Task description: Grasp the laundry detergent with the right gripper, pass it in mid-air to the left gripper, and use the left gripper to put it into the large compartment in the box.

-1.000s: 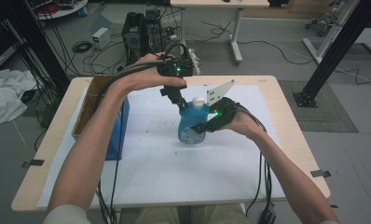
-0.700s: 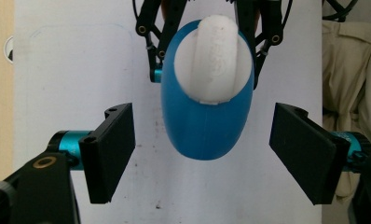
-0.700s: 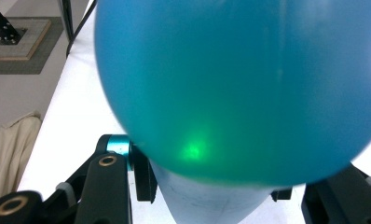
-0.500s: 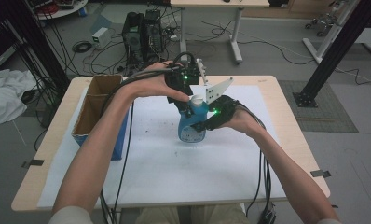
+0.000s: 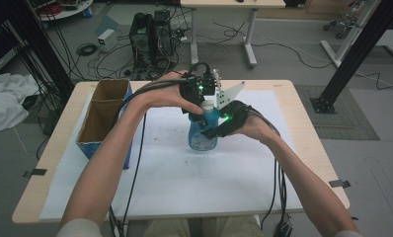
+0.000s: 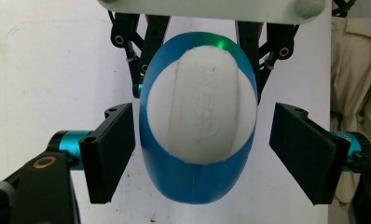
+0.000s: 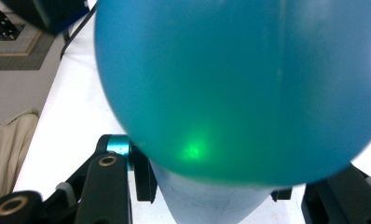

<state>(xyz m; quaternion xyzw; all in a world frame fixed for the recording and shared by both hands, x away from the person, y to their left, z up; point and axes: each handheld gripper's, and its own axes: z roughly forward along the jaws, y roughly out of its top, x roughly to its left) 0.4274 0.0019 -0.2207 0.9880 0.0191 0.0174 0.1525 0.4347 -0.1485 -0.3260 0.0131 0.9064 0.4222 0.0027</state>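
1. Blue bottle (image 5: 203, 133) with a white cap (image 6: 203, 111) stands upright at the table's (image 5: 283, 94) middle, on the white sheet (image 5: 184, 173).
2. Right gripper (image 5: 215, 132) clenches the bottle's body from its 3 o'clock side; in the right gripper view the blue body (image 7: 239, 84) bulges between its jaws.
3. Left gripper (image 6: 204, 151) hangs over the cap, jaws spread, one at 9 o'clock and one at 3 o'clock of the cap, neither pad touching.
4. Cardboard box (image 5: 103, 116) sits at 9 o'clock of the bottle, well apart.
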